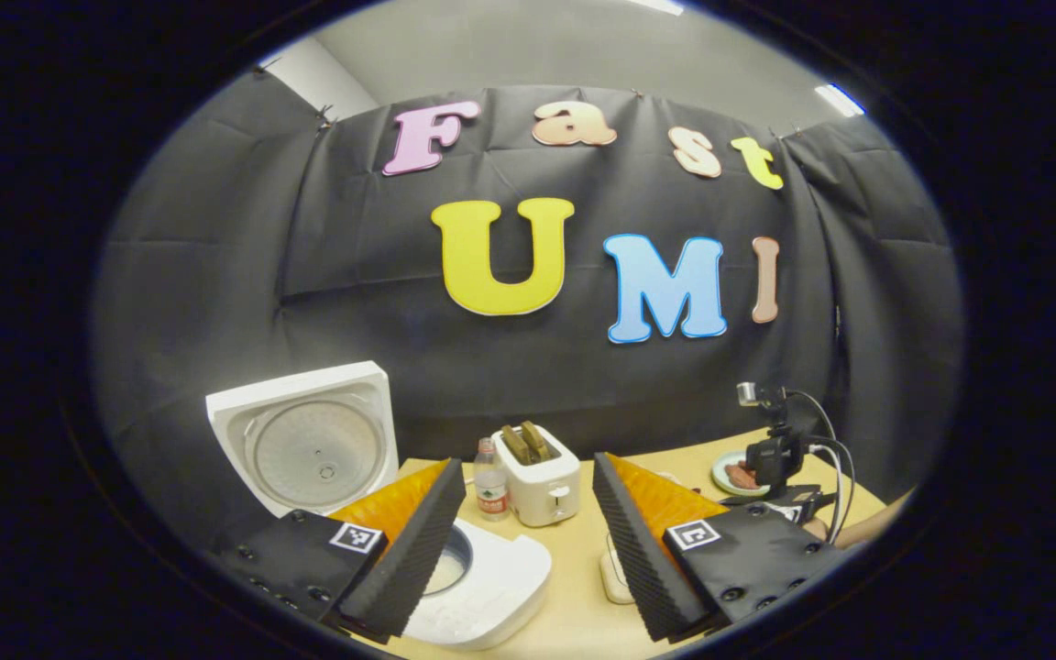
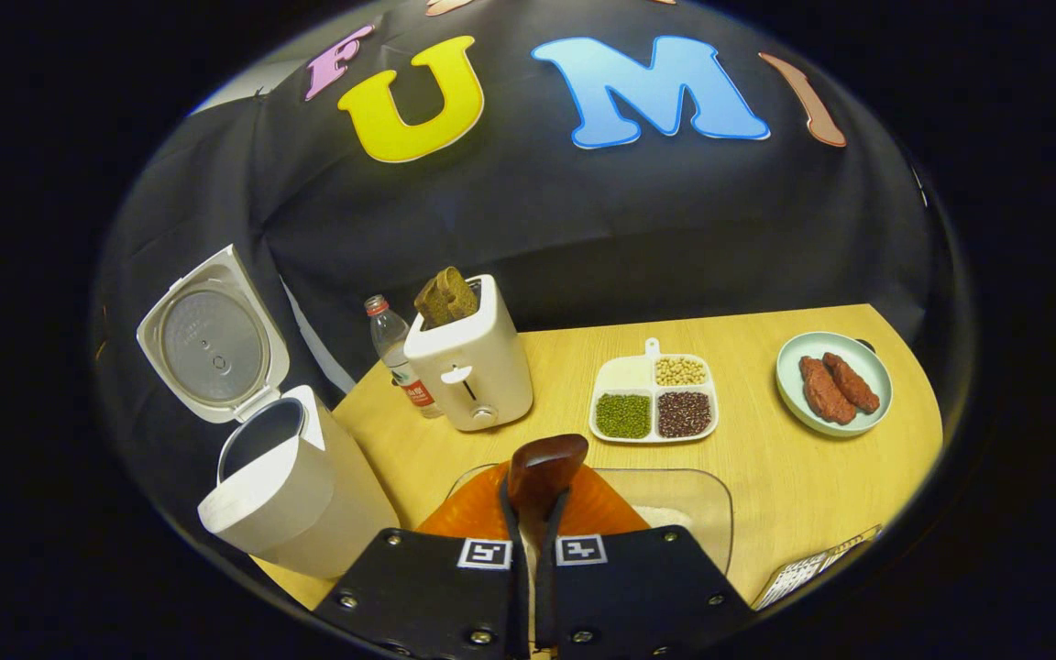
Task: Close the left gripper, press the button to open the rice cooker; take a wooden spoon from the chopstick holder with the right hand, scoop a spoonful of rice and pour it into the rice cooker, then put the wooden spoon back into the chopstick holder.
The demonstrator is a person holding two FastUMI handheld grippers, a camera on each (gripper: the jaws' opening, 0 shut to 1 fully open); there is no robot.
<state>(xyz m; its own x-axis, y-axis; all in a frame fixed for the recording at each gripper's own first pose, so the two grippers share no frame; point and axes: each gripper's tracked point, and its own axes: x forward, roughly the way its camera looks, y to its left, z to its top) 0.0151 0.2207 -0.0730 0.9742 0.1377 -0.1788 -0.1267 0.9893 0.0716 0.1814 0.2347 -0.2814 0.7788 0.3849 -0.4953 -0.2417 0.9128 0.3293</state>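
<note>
The white rice cooker (image 2: 294, 500) stands open at the left of the table, its lid (image 2: 212, 341) tipped up and back. My right gripper (image 2: 535, 502) is shut on a dark wooden spoon (image 2: 544, 466), whose bowl sticks up above a glass dish of rice (image 2: 684, 509). Whether the spoon carries rice I cannot tell. In the left gripper view the cooker (image 1: 491, 582) lies just below my left gripper (image 1: 528, 466), which is open and holds nothing. The raised lid (image 1: 308, 449) is to its left. The right gripper (image 1: 774, 458) and a hand (image 1: 863, 527) show at the far right.
A white toaster (image 2: 468, 367) with bread and a water bottle (image 2: 390, 353) stand behind the cooker. A divided plate of beans (image 2: 654, 399) and a plate of sausages (image 2: 832, 380) sit farther back right. The toaster (image 1: 542, 477) and bottle (image 1: 491, 490) lie ahead of the left gripper.
</note>
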